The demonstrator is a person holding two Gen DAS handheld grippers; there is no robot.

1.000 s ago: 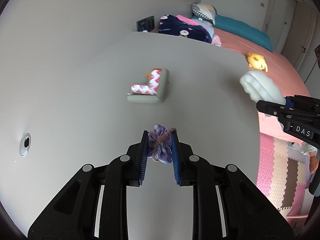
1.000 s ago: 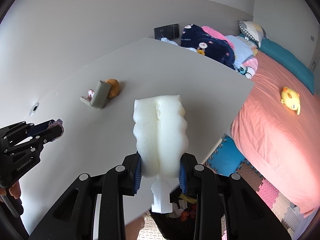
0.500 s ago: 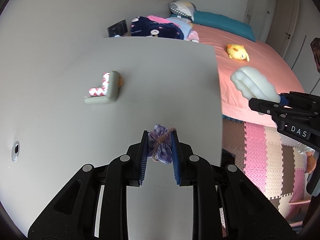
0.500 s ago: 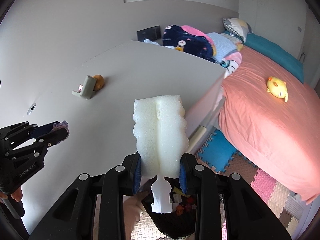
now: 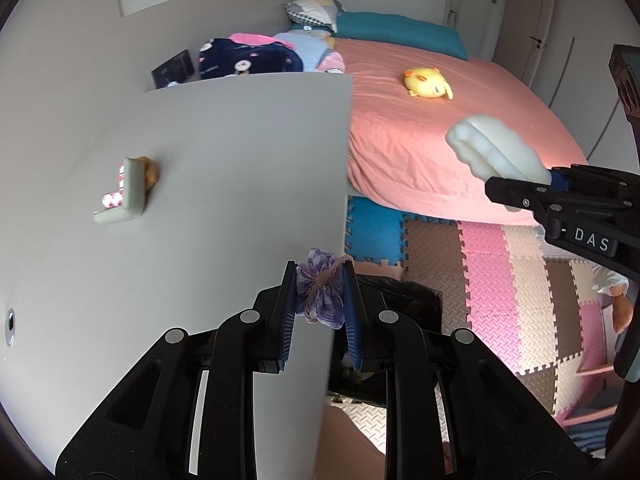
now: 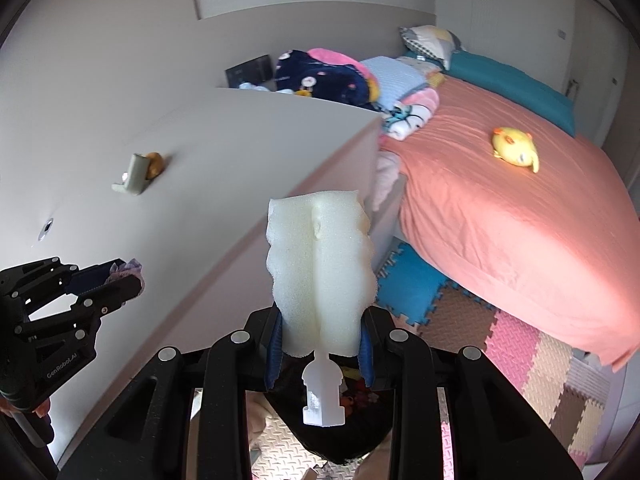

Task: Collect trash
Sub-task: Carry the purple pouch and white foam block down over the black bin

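Note:
My left gripper (image 5: 320, 276) is shut on a crumpled purple scrap (image 5: 320, 296) tied with a tan band, right at the grey table's (image 5: 200, 184) right edge. My right gripper (image 6: 320, 340) is shut on a white foam sponge head (image 6: 320, 268) with a plastic stub below it. In the left wrist view the sponge (image 5: 496, 152) and right gripper (image 5: 516, 194) hang over the floor beside the bed. A black trash bag (image 6: 344, 432) lies open on the floor under both grippers, mostly hidden by them. It also shows beneath the left fingers as a dark bag (image 5: 400, 296).
A grey-green angled holder (image 5: 128, 192) with a red-patterned strip and an orange item behind it stays on the table. A pink bed (image 6: 500, 208) with a yellow plush (image 6: 516, 152) lies to the right. Coloured foam floor mats (image 5: 500, 280) cover the floor.
Both grippers have carried their loads rightward off the table toward its edge; the floor mats and black bag have come into view beneath them. Grips are unchanged.

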